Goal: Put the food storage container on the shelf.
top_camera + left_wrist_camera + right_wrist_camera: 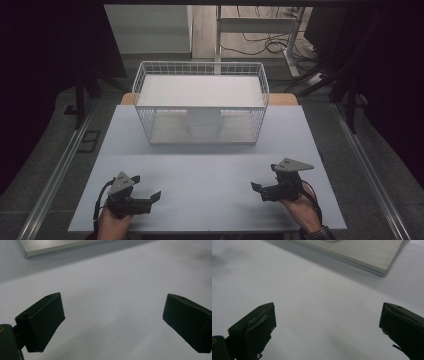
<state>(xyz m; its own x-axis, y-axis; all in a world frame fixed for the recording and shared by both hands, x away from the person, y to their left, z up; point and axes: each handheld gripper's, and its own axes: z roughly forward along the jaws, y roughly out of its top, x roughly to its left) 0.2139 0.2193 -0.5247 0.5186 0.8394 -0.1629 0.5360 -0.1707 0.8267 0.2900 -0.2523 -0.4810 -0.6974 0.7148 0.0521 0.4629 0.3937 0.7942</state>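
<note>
The left gripper (148,192) and right gripper (264,179) rest low over the table (210,170), well apart, each with jaws spread wide and holding nothing. Ahead of both, between them, stands a white wire basket (200,102) with a white cup (204,122) under its shelf.

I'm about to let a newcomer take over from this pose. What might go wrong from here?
1. The wire basket stands on the far half of the table; a hurried forward reach may catch an open jaw on its mesh.
2. Cables trail from the left tool and the right tool near the table's front edge and might snag there.
3. Both tools point inward at each other, so moving them together risks a knock.
</note>
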